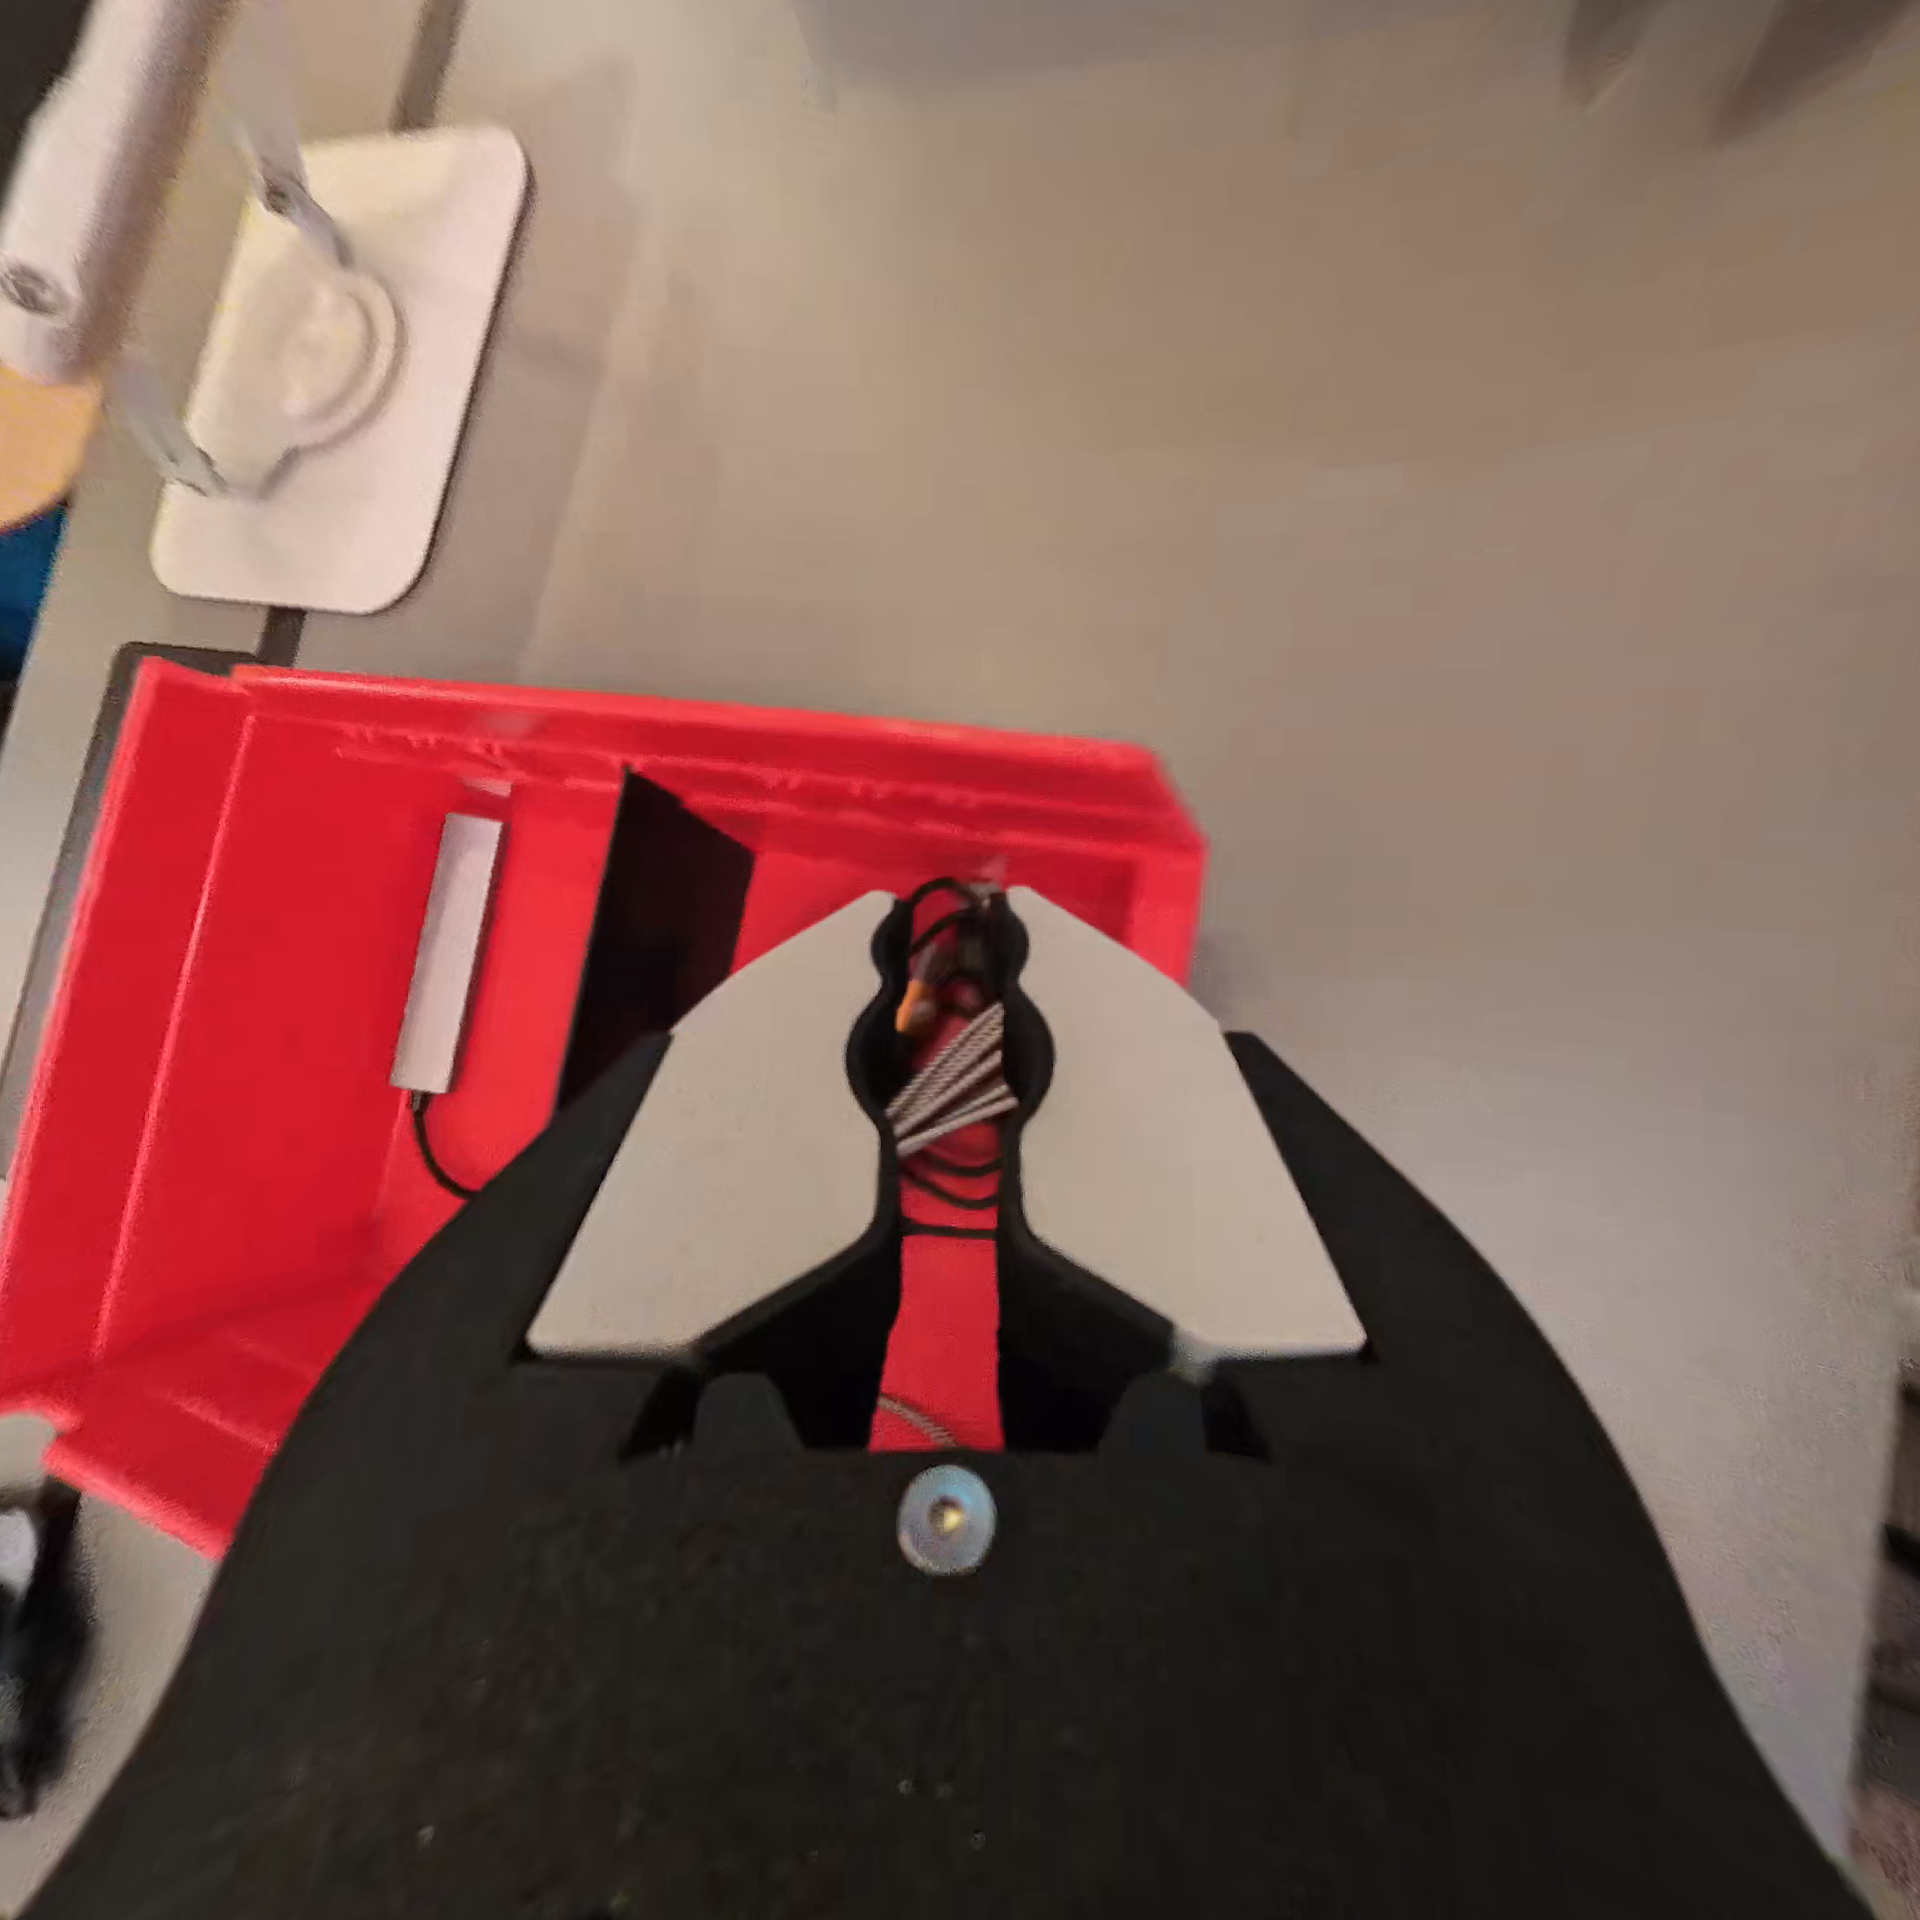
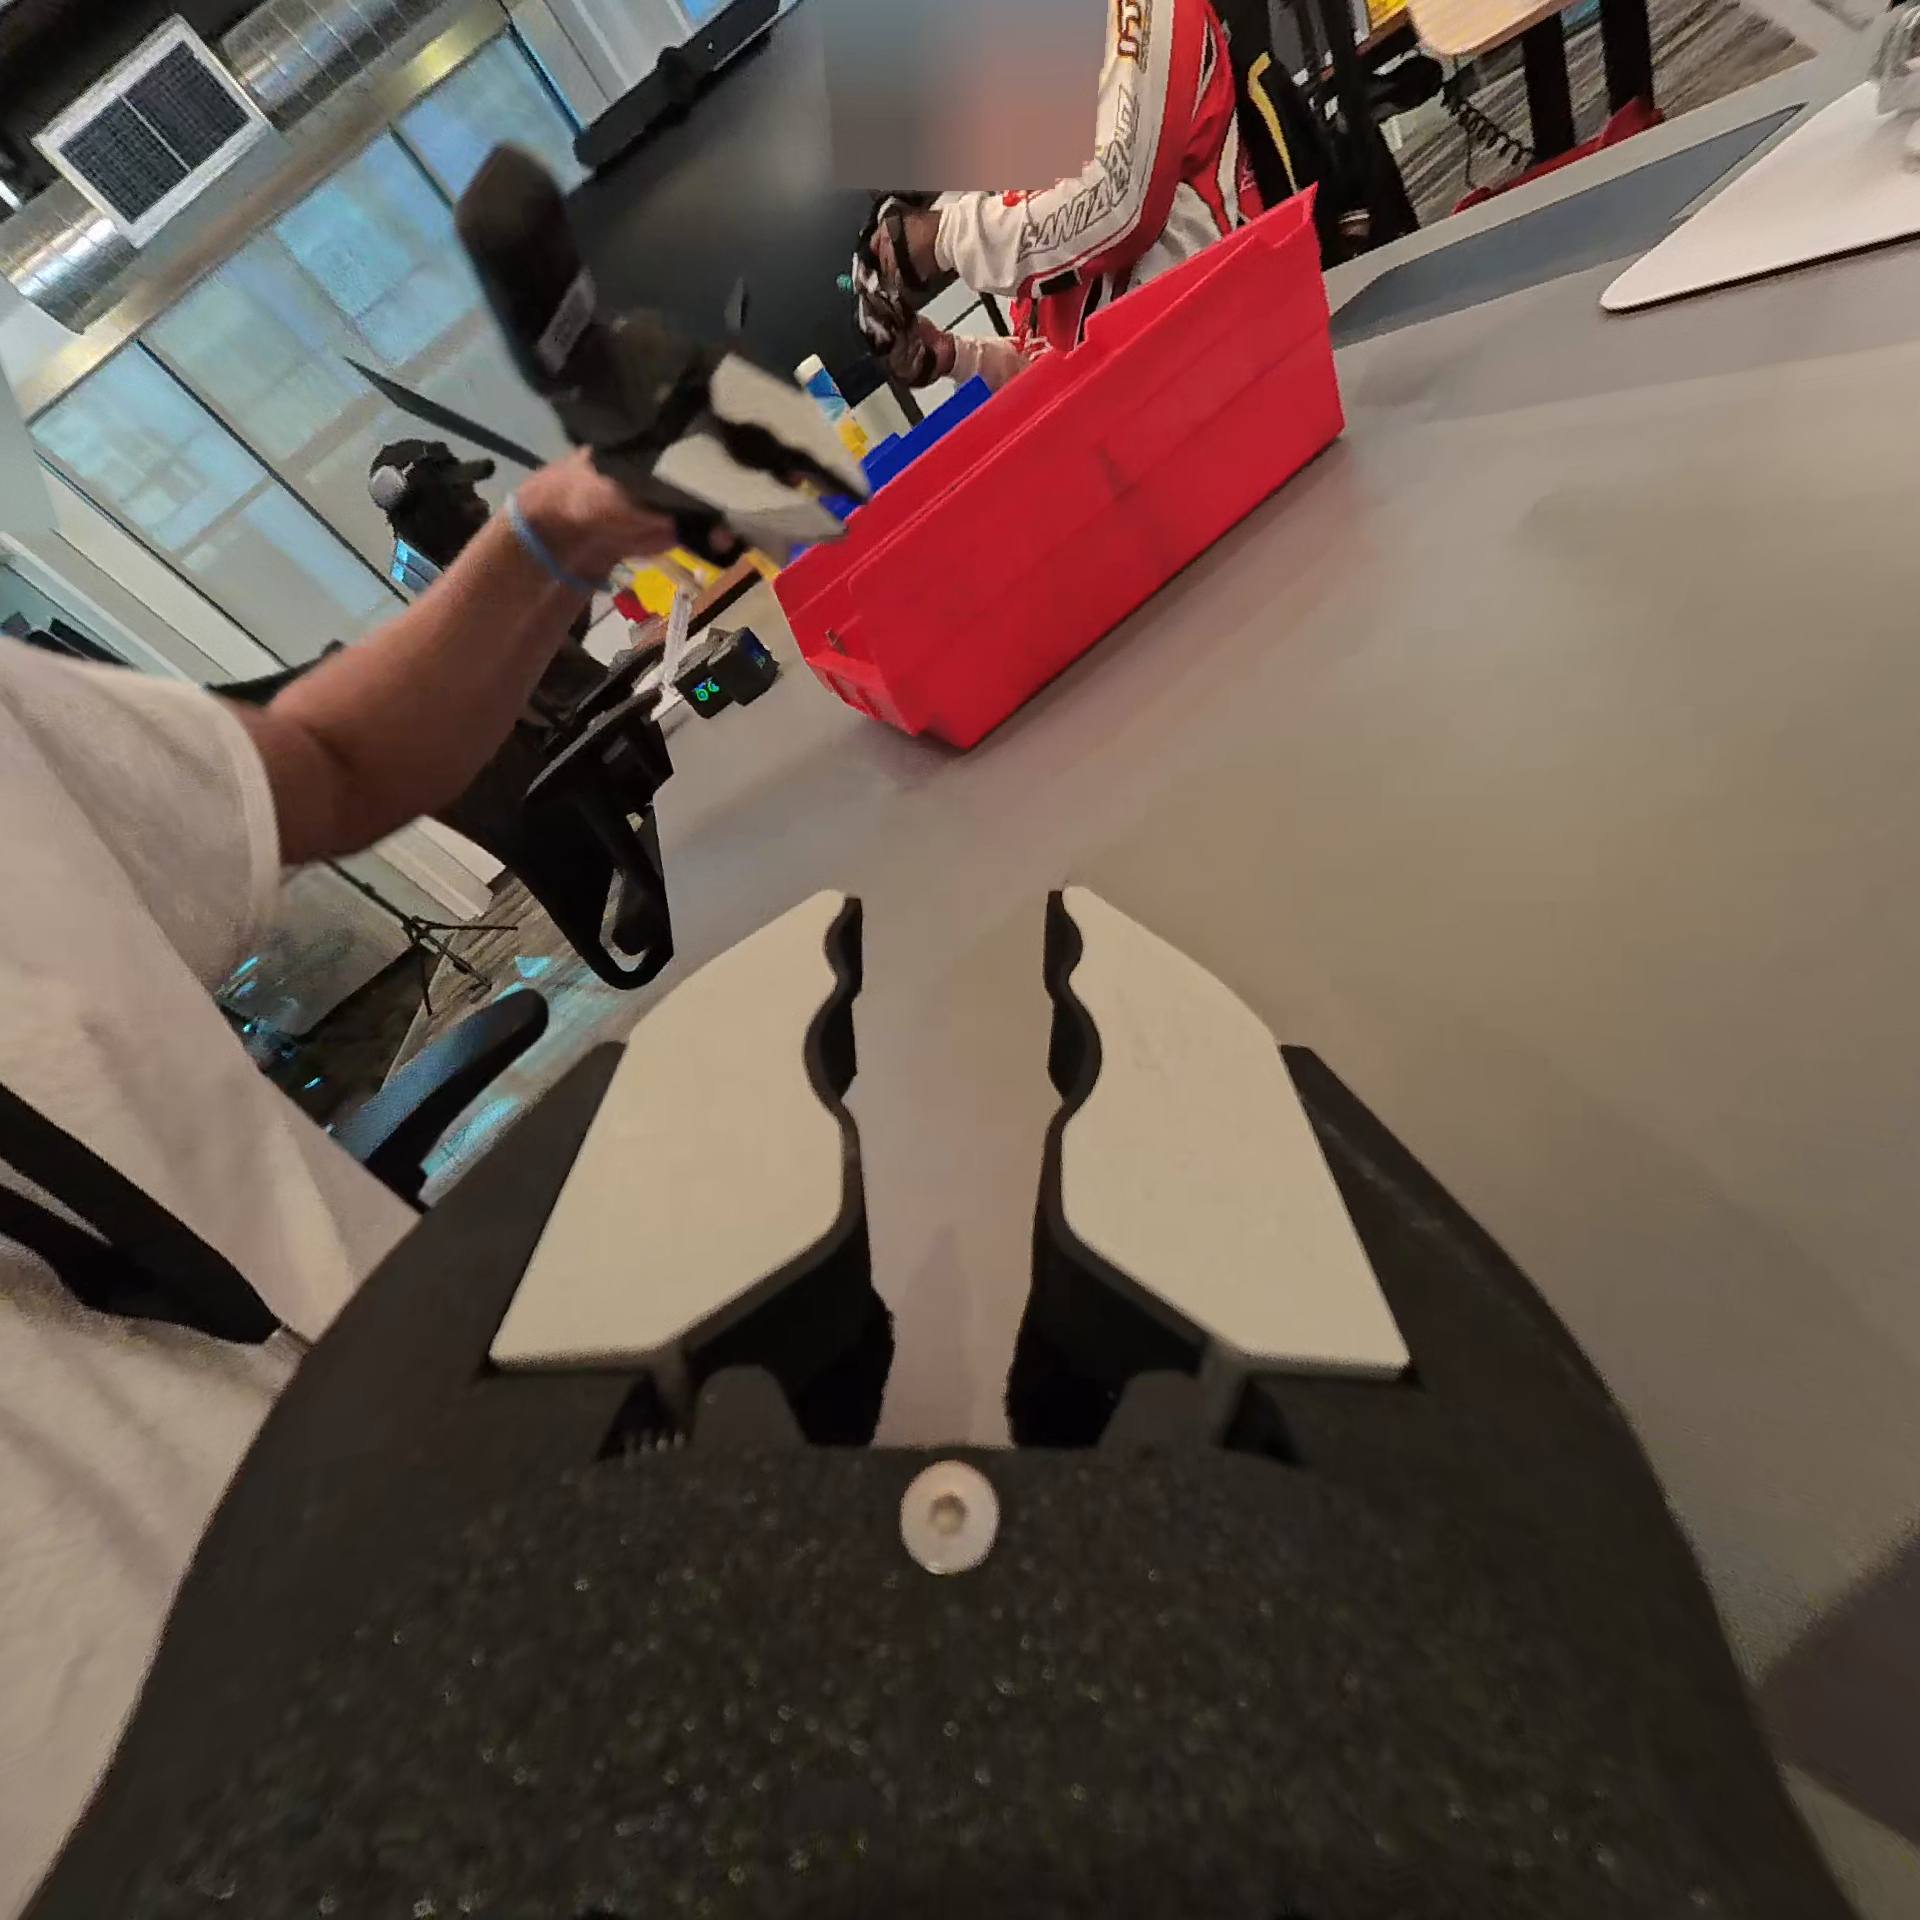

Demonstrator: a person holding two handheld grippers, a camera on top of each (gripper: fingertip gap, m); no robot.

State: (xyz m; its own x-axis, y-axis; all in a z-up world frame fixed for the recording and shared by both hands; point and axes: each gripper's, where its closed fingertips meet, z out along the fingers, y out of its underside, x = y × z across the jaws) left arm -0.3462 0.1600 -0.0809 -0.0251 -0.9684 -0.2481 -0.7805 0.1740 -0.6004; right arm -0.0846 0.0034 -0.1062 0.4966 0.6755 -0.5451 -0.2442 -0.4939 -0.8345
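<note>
My left gripper (image 1: 949, 896) hangs over the right part of a red plastic bin (image 1: 260, 1039). Its fingers are closed on a bundle of cables (image 1: 951, 1081): thin black wire, a grey braided cable and an orange plug show in the gap between the pads. In the right wrist view the left gripper (image 2: 847, 507) is held by a hand just above the near end of the red bin (image 2: 1091, 499), with something dark between its pads. My right gripper (image 2: 951, 914) is open and empty, low over the grey table (image 2: 1507, 831), well short of the bin.
A slim silver device (image 1: 447, 956) with a black lead and a black divider (image 1: 665, 925) lie in the bin. A white flat stand base (image 1: 343, 374) sits beyond it. A person in a red and white jacket (image 2: 1122, 177) works behind the bin, by blue bins (image 2: 935, 426). Spacing between my two grippers at the tips: around 30 cm.
</note>
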